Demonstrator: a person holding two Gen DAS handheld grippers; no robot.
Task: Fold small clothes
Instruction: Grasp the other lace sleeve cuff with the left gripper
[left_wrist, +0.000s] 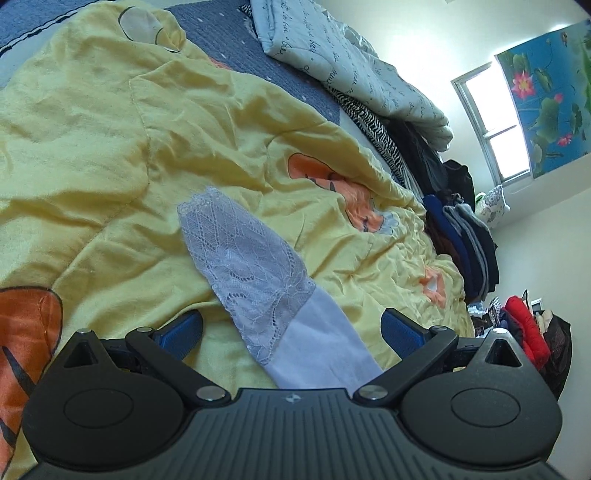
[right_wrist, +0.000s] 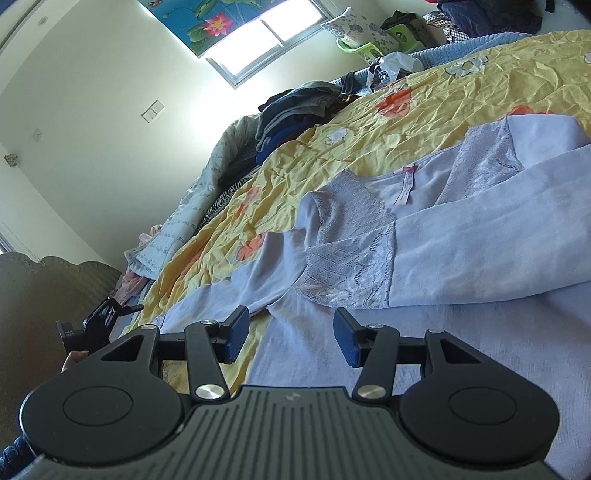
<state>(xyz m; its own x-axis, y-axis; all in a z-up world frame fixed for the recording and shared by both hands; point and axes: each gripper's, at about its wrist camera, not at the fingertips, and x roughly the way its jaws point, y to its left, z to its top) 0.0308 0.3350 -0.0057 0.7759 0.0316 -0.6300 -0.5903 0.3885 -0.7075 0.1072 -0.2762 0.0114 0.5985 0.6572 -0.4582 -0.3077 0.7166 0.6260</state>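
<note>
Both tools spread, left tool (left_wrist: 291, 328) straddling lavender top's (right_wrist: 461, 236) sleeve (cuff hidden), right tool (right_wrist: 291, 338) empty

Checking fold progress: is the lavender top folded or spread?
Partly folded: lavender top has one lace-cuffed sleeve laid across its body; the rest lies flat on the yellow quilt.

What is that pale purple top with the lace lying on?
The lavender top lies on a crumpled yellow quilt printed with orange shapes, its lace-cuffed sleeve stretched across it. What lies beneath the quilt under the top is hidden.
</note>
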